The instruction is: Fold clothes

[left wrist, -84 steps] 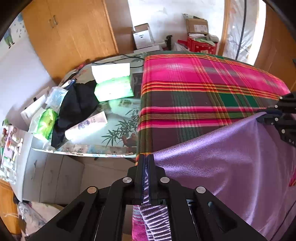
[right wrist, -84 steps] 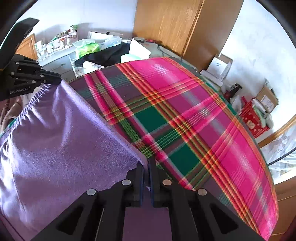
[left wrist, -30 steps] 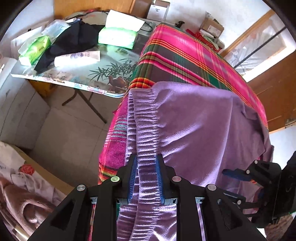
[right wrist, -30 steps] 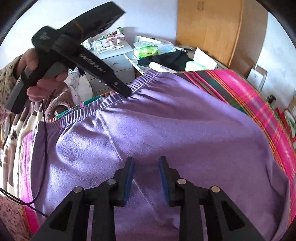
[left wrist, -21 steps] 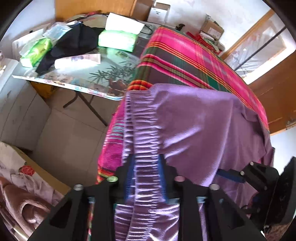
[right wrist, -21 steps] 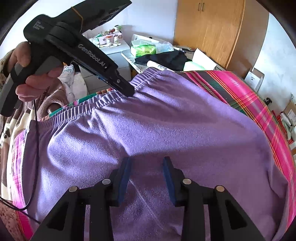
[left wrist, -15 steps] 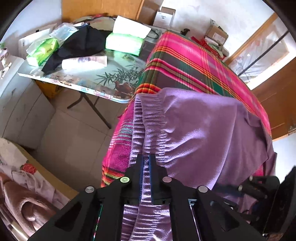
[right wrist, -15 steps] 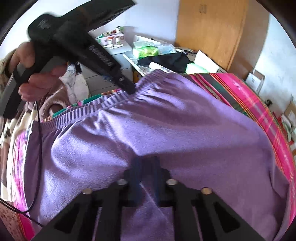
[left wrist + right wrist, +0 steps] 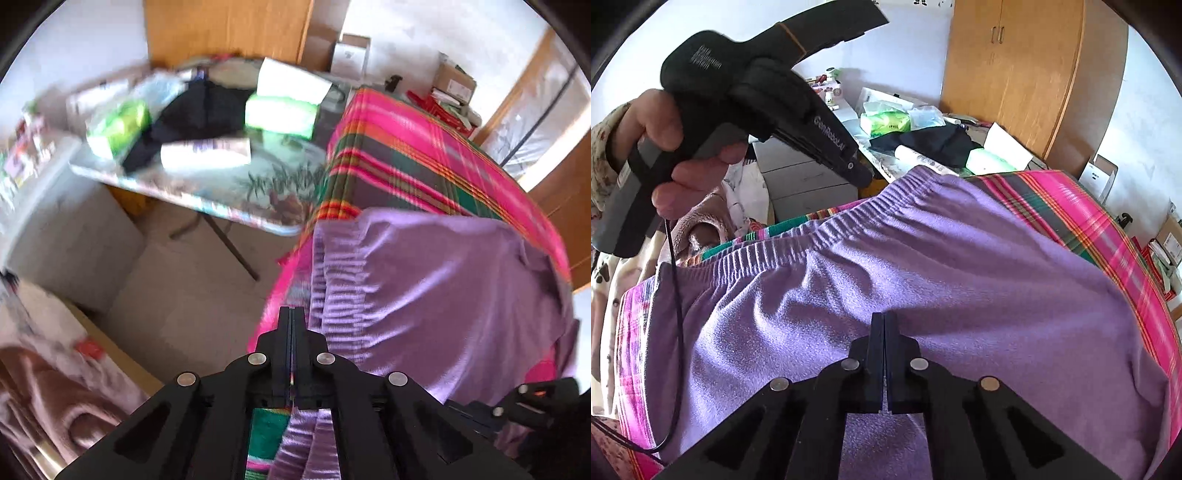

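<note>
A purple fleece garment (image 9: 960, 266) lies spread on the pink-and-green plaid blanket (image 9: 1071, 206), its ribbed elastic waistband (image 9: 820, 232) along the bed's edge. My right gripper (image 9: 884, 321) is shut just over the middle of the cloth, and I see no fabric pinched between its fingers. A hand (image 9: 683, 147) holds my left gripper (image 9: 863, 178) in the air above the waistband's far end, shut and empty. In the left wrist view the left gripper (image 9: 291, 314) hangs left of the garment (image 9: 424, 288), over the bed's edge, with the right gripper (image 9: 458, 410) low at the right.
A folding side table (image 9: 207, 192) beside the bed carries a black cloth (image 9: 199, 114), green tissue packs (image 9: 280, 114) and a white tube (image 9: 207, 151). Grey drawers (image 9: 801, 184), a wooden wardrobe (image 9: 1027, 74) and cardboard boxes (image 9: 454, 81) stand around. Bare floor (image 9: 192, 288) lies left of the bed.
Both grippers let go of the purple garment after laying it on the blanket, then closed empty. The left gripper has lifted and swung left off the waistband.
</note>
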A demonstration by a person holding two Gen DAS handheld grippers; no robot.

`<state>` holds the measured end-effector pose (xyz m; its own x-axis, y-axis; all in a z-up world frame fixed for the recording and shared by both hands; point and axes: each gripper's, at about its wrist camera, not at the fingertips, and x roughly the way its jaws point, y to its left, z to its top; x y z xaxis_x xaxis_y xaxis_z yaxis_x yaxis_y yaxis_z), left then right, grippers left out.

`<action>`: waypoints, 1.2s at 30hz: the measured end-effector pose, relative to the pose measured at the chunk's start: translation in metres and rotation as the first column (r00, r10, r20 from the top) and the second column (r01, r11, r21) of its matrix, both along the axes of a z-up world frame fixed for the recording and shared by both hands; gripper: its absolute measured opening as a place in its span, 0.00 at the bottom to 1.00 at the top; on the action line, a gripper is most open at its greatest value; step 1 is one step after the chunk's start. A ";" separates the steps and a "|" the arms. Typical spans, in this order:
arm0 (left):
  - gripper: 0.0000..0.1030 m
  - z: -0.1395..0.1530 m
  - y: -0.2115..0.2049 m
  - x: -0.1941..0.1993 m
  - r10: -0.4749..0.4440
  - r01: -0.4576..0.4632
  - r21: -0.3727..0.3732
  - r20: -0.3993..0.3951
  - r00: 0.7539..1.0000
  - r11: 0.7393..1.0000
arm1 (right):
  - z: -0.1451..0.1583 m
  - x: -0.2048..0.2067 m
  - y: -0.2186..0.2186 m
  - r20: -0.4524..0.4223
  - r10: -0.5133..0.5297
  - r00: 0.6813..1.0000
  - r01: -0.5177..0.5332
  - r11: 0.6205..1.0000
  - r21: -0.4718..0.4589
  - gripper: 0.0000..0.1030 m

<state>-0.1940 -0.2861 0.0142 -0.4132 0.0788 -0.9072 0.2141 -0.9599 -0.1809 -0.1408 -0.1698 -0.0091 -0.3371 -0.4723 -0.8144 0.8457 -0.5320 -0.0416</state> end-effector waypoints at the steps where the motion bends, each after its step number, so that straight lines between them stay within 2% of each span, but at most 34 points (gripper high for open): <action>1: 0.00 0.000 0.000 0.002 -0.001 0.001 -0.001 -0.005 1.000 1.000 | 0.000 -0.001 0.001 0.006 -0.004 1.000 0.004 1.000 -0.003 0.00; 4: 0.01 0.004 0.004 0.007 -0.008 0.008 -0.001 -0.011 1.000 1.000 | 0.004 -0.004 0.005 0.012 -0.029 1.000 0.029 0.999 -0.019 0.01; 6: 0.05 0.008 0.007 0.011 -0.015 0.015 -0.001 -0.015 1.000 1.000 | 0.009 -0.007 0.012 0.019 -0.049 0.999 0.050 0.998 -0.034 0.01; 9: 0.12 0.020 0.023 0.017 -0.059 0.057 -0.052 -0.034 0.998 0.997 | 0.019 -0.012 0.027 0.018 -0.085 0.996 0.086 0.995 -0.052 0.03; 14: 0.19 0.042 0.054 0.027 -0.153 0.150 -0.053 -0.070 0.986 0.987 | 0.045 -0.016 0.089 -0.033 -0.233 0.972 0.229 0.969 -0.088 0.10; 17: 0.21 0.055 0.081 0.032 -0.234 0.229 -0.069 -0.082 0.969 0.971 | 0.064 -0.018 0.146 -0.046 -0.361 0.931 0.355 0.929 -0.104 0.11; 22: 0.21 0.078 0.115 0.034 -0.313 0.305 -0.090 -0.096 0.945 0.948 | 0.104 -0.013 0.234 -0.098 -0.536 0.838 0.525 0.842 -0.123 0.11; 26: 0.21 0.100 0.136 0.034 -0.345 0.335 -0.098 -0.114 0.932 0.937 | 0.140 0.000 0.295 -0.167 -0.636 0.753 0.621 0.771 -0.140 0.13; 30: 0.22 0.119 0.163 0.041 -0.394 0.378 -0.136 -0.119 0.912 0.916 | 0.174 0.012 0.353 -0.230 -0.714 0.661 0.699 0.698 -0.155 0.20; 34: 0.22 0.125 0.198 0.043 -0.447 0.428 -0.167 -0.104 0.888 0.888 | 0.184 0.022 0.381 -0.276 -0.718 0.640 0.724 0.683 -0.097 0.21; 36: 0.22 0.123 0.218 0.040 -0.479 0.461 -0.168 -0.083 0.874 0.871 | 0.178 0.027 0.392 -0.270 -0.714 0.646 0.725 0.684 -0.075 0.22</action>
<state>-0.1542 -0.0677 0.1368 -0.4631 0.1682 -0.8702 -0.2833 -0.9584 -0.0344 -0.1137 0.2226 0.1691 -0.7543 0.0380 -0.6554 0.1504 -0.9618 -0.2289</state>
